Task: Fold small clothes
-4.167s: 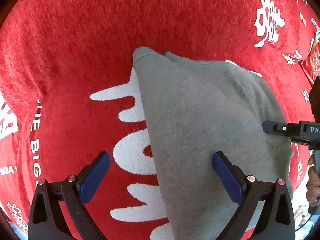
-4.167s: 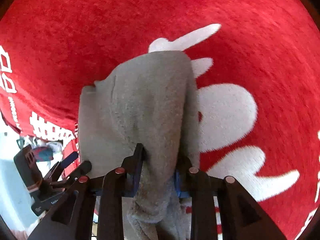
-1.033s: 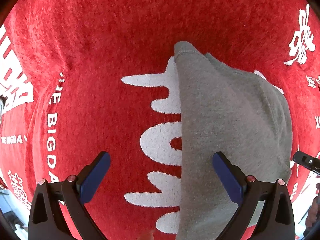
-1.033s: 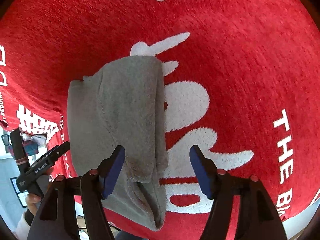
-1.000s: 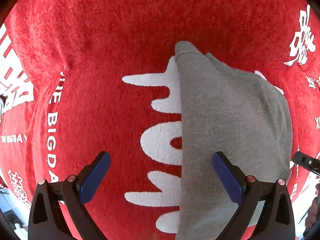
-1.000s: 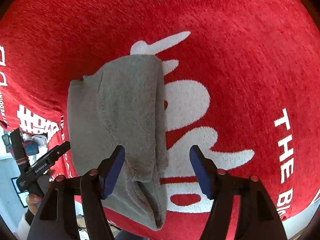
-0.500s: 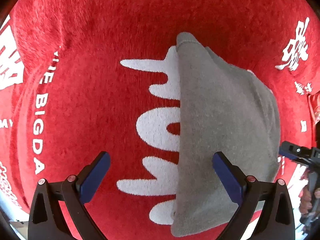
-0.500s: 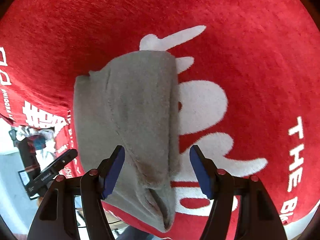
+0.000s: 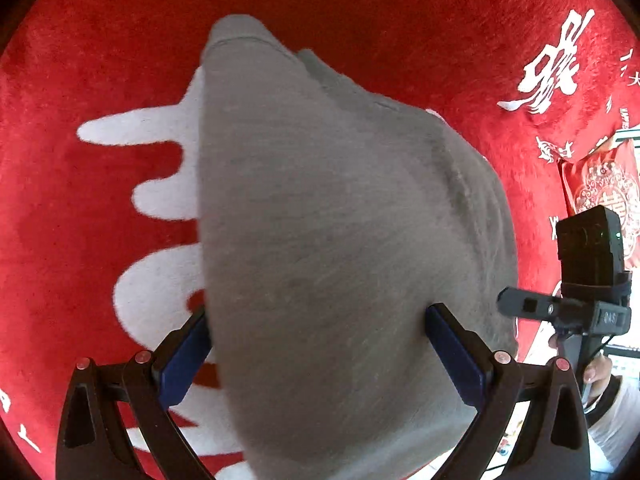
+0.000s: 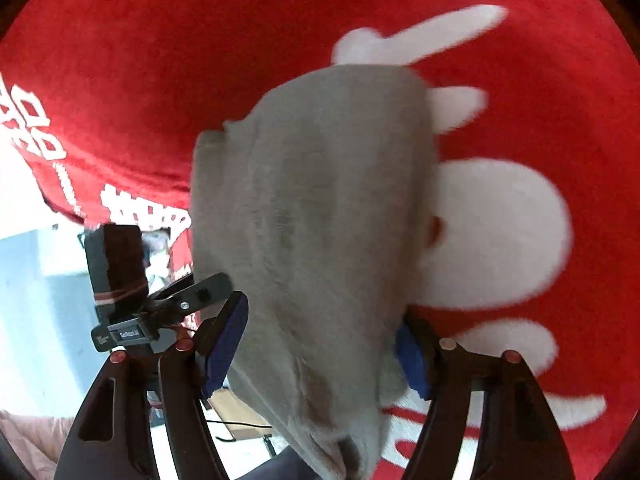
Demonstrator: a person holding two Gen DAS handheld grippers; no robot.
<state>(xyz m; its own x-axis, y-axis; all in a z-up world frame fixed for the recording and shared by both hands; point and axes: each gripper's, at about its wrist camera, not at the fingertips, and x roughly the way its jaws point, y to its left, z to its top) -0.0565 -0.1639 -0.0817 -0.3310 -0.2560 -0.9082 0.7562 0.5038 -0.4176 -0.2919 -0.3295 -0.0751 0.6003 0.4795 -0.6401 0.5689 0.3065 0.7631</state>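
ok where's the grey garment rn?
Grey garment lies folded on the red blanket, over its white lettering, its near end between the open jaws in both wrist views.

surface: red plush cloth (image 9: 360,8) w/ white print | bg: bright, blurred

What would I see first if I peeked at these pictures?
You'd spot the grey garment first, a folded fuzzy piece lying in the middle of a bright red blanket with big white shapes on it. Next, the left gripper and the right gripper at the bottom of their views, blue-padded jaws wide open on either side of the garment's near end.
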